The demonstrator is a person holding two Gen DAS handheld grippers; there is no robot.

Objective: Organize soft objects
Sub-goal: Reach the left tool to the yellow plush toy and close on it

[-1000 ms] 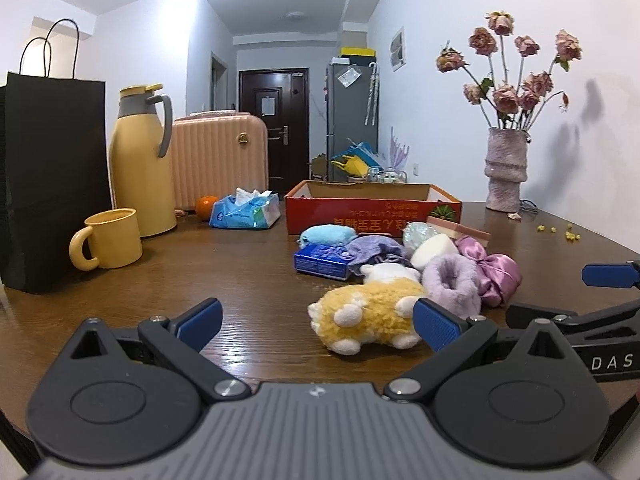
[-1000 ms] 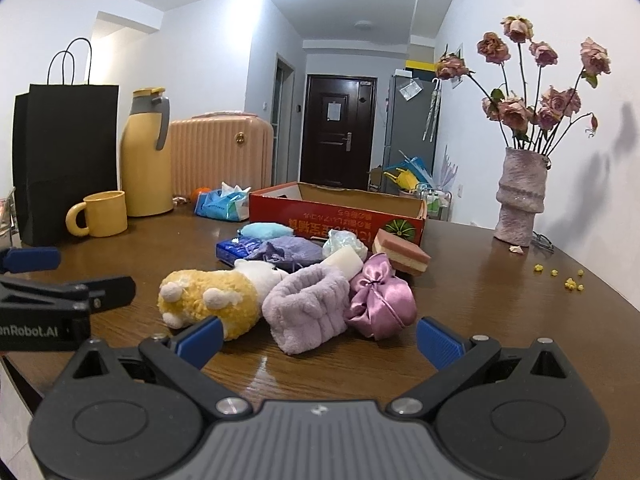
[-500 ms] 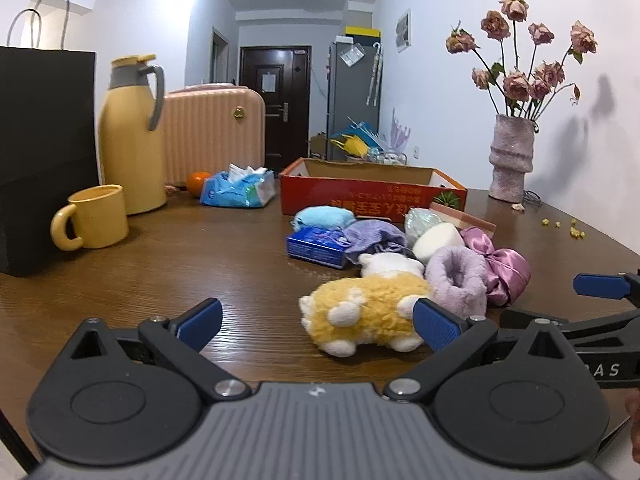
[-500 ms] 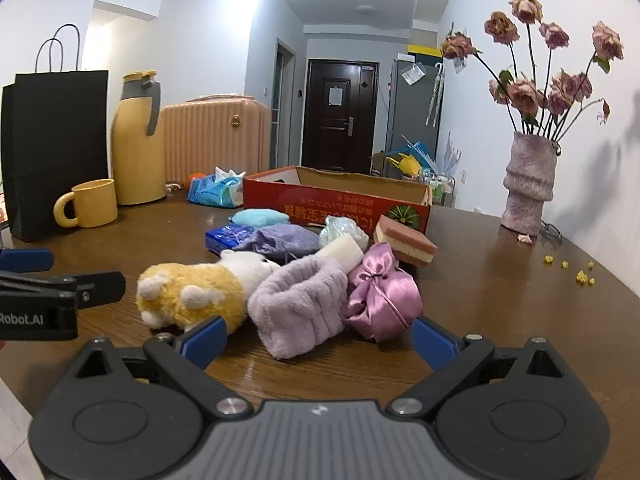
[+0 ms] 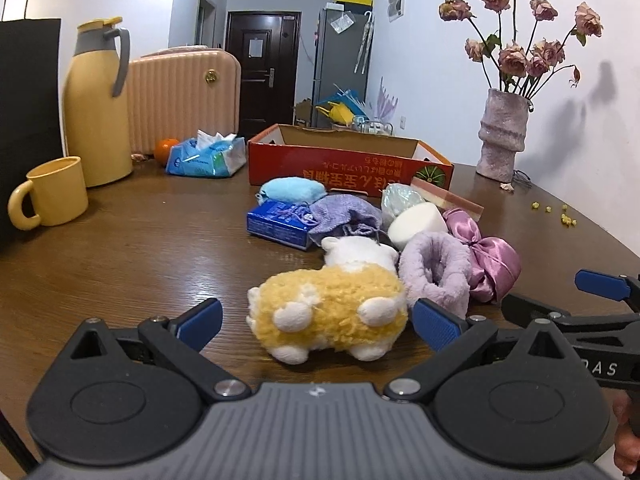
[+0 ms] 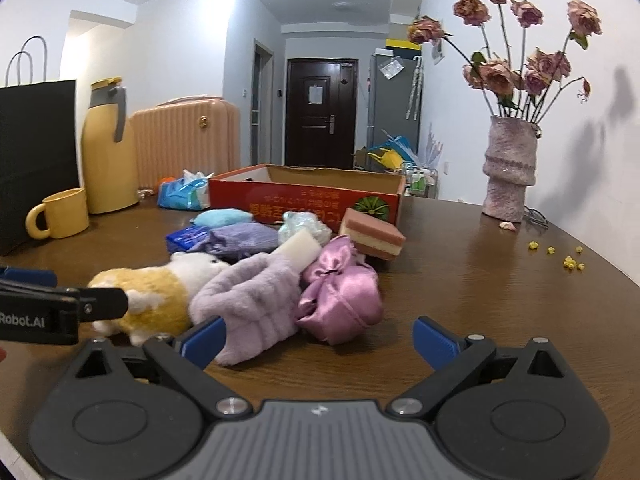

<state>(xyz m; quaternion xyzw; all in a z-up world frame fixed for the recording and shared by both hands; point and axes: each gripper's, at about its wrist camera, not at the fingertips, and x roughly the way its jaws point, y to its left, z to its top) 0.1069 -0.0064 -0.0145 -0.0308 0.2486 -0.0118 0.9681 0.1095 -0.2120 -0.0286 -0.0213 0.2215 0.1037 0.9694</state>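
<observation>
Holding both grippers low over the wooden table (image 5: 132,248), I keep each pair of fingers spread wide and released, nothing between them. My left gripper (image 5: 316,322) faces the yellow-and-white plush toy (image 5: 332,304), which lies on its side just ahead of the blue pads, flanked by them but not touched as far as I can tell. My right gripper (image 6: 318,338) points at the lilac fluffy band (image 6: 250,300) and the pink satin bow pouch (image 6: 342,300); its left pad sits just in front of the band's near edge, and I cannot tell whether they touch.

The soft things lie heaped together: behind the plush, a purple knitted cloth (image 5: 346,214) drapes over part of a blue packet (image 5: 280,222), a light blue sponge (image 5: 292,190) sits beyond, and a white foam cylinder (image 5: 416,224) leans against a crinkly pale bundle (image 5: 400,200) I cannot identify. A pink-and-cream layered sponge (image 6: 374,236) rests against the red cardboard box (image 6: 304,196), whose inside is hidden by its wall.

In the right view, my left gripper's arm covers the plush's hind part. The black paper bag (image 5: 28,120) is cut off at the left edge, beside the yellow mug (image 5: 52,192) and yellow thermos jug (image 5: 100,100)
</observation>
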